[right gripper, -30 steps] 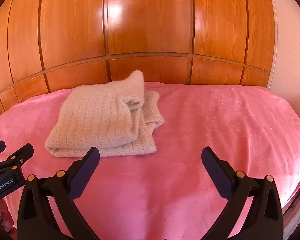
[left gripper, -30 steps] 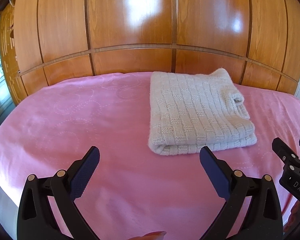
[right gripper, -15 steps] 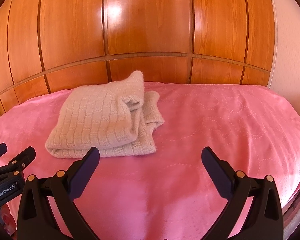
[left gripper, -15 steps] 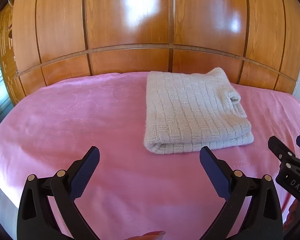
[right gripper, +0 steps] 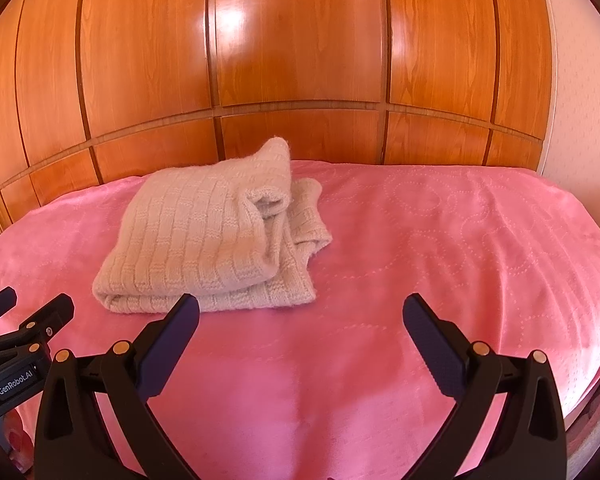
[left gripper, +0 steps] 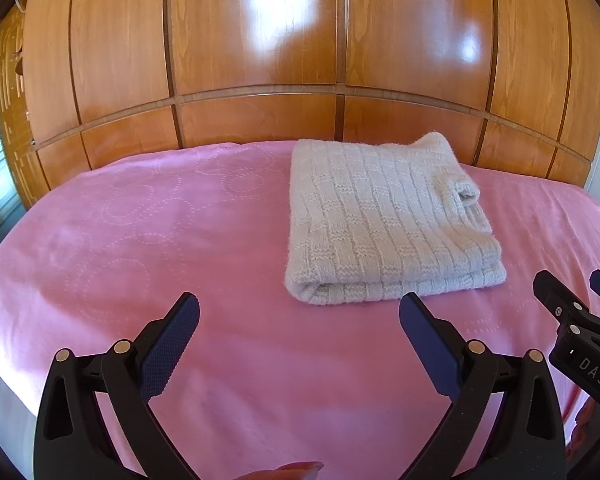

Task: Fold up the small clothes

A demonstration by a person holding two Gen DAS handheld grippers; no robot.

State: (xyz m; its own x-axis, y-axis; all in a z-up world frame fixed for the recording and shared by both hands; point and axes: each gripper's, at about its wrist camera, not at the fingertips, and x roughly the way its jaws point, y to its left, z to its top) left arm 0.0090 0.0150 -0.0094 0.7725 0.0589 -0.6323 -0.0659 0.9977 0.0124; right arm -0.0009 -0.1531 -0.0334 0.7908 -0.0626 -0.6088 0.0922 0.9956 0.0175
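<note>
Left wrist view, sweater: the cream knitted sweater point(left gripper: 388, 220) lies folded into a compact rectangle on the pink bedspread point(left gripper: 160, 240), toward the far side near the wooden wardrobe point(left gripper: 260, 40), with a rolled cuff or collar showing at its right edge.

Left wrist view, left hand-held gripper: the left hand-held gripper point(left gripper: 300, 320) hangs over bare bedspread with its jaws spread wide and nothing between them, short of the sweater's near fold.

Left wrist view, change: over the last second the sweater has drifted a little left in frame while keeping its shape; the camera has shifted slightly, and the garment itself looks undisturbed.

Right wrist view, sweater: from this side the layers show, the top fold bulging, a lower layer poking out to the right.

Right wrist view, right hand-held gripper: the right hand-held gripper point(right gripper: 300, 320) is wide open and empty too, its left finger point(right gripper: 172, 340) overlapping the sweater's near edge in the picture, contact unclear. The left tool's tip peeks in at the left edge.

Right wrist view, change: barely any, the view steady.

Task reading: both tools released and clear, so this piece looks folded; the uneven right side might merit a tidy-up.
</note>
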